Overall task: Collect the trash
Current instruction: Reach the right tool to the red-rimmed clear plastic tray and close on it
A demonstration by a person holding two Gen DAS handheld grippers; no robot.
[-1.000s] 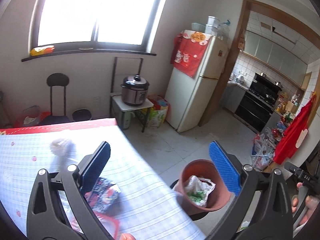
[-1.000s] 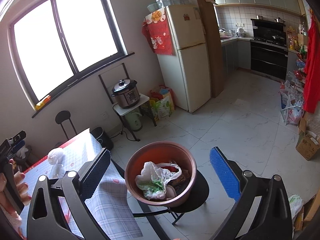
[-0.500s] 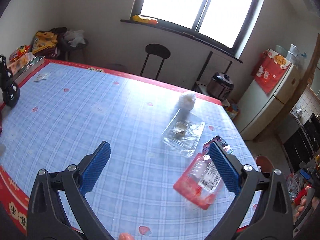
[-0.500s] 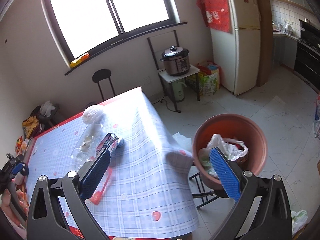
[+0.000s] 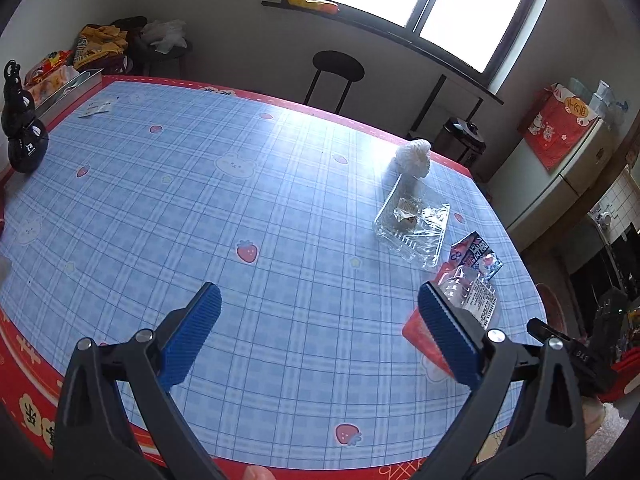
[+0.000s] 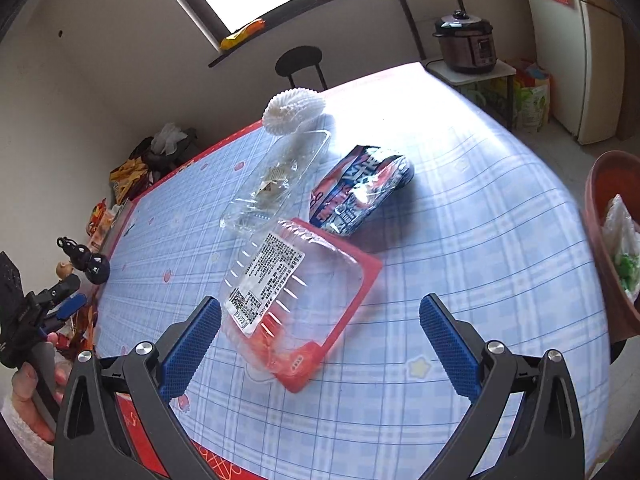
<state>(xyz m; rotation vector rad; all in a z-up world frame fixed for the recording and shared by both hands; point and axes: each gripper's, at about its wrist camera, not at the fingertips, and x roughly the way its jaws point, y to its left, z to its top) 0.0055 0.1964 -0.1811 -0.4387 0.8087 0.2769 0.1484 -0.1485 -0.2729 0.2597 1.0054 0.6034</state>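
Note:
On the blue checked tablecloth point(image 6: 480, 208) lies a red tray with a clear labelled lid point(image 6: 296, 284), a blue snack wrapper point(image 6: 360, 188), a clear plastic container point(image 6: 276, 180) and a white foam net point(image 6: 292, 110). My right gripper point(image 6: 320, 340) is open, just in front of the red tray. The brown trash basin point(image 6: 608, 248) with bags inside stands off the table's right edge. In the left wrist view the same trash lies far right: red tray point(image 5: 472, 300), wrapper point(image 5: 478, 256), clear container point(image 5: 416, 224), foam net point(image 5: 414, 156). My left gripper point(image 5: 320, 328) is open over bare cloth.
A black gourd-shaped bottle point(image 5: 22, 136) and a metal tin point(image 5: 68, 88) sit at the table's far left. A black stool point(image 5: 338, 68), a rice cooker point(image 6: 466, 42) on a small stand and a fridge point(image 6: 600, 52) stand beyond the table.
Both grippers swung from the basin and room toward the table and tilted down. The right one has closed in on the red tray; both remain open.

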